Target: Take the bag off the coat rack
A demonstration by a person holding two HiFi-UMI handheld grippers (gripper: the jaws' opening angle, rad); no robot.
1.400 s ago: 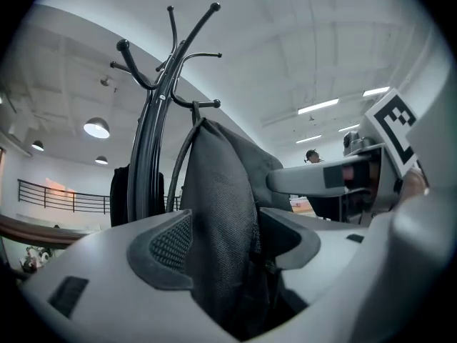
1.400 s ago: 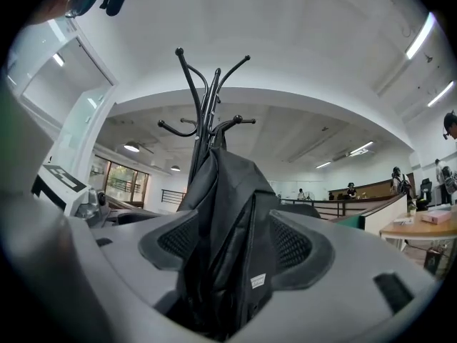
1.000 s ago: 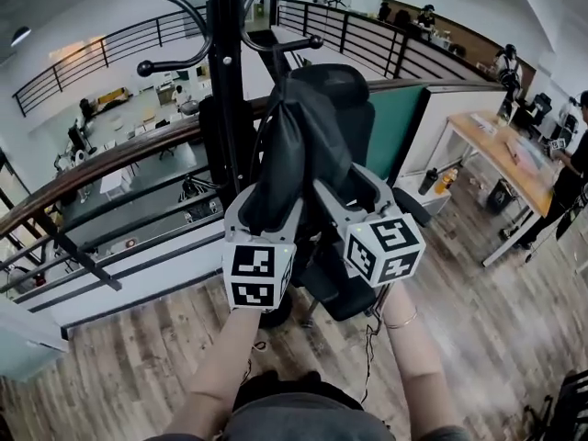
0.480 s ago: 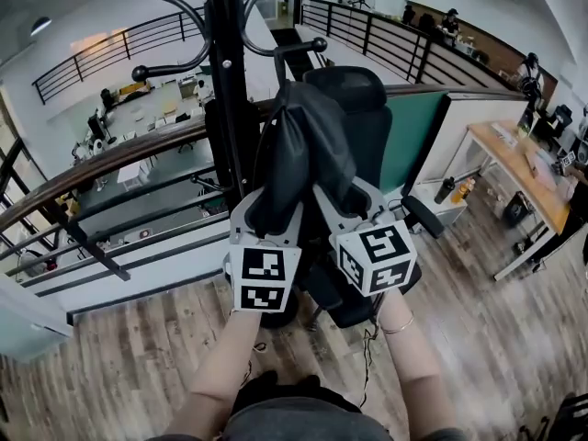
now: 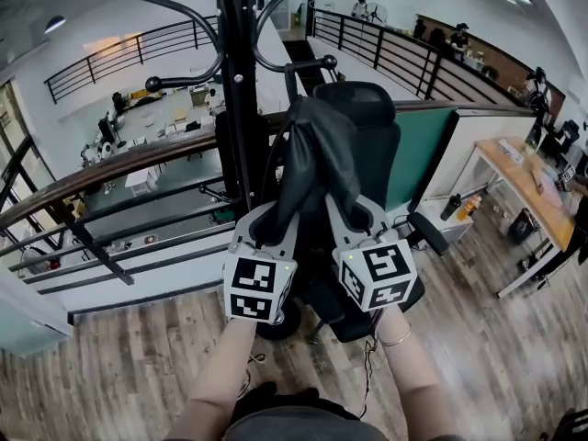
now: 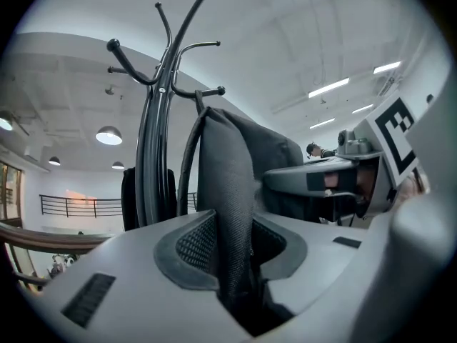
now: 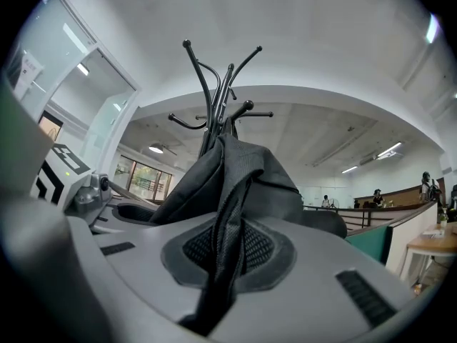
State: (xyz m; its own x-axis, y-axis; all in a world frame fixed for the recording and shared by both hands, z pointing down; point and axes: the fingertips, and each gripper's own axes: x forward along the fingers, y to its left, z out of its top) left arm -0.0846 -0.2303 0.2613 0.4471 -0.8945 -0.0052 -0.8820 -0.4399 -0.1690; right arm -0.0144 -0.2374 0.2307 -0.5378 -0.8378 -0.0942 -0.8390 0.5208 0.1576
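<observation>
Bag (image 5: 317, 159) hangs on the coat rack (image 5: 237, 108), gripped low, probably for lifting it clear. Left hand-held gripper (image 5: 269, 223) has just closed on a thick fold of it; right hand-held gripper (image 5: 354, 212) likewise, on a thinner fold.

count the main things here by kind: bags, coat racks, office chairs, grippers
bag: 1
coat rack: 1
office chair: 1
grippers: 2, left gripper and right gripper, jaws just been closing, both pinching the bag
total: 5
</observation>
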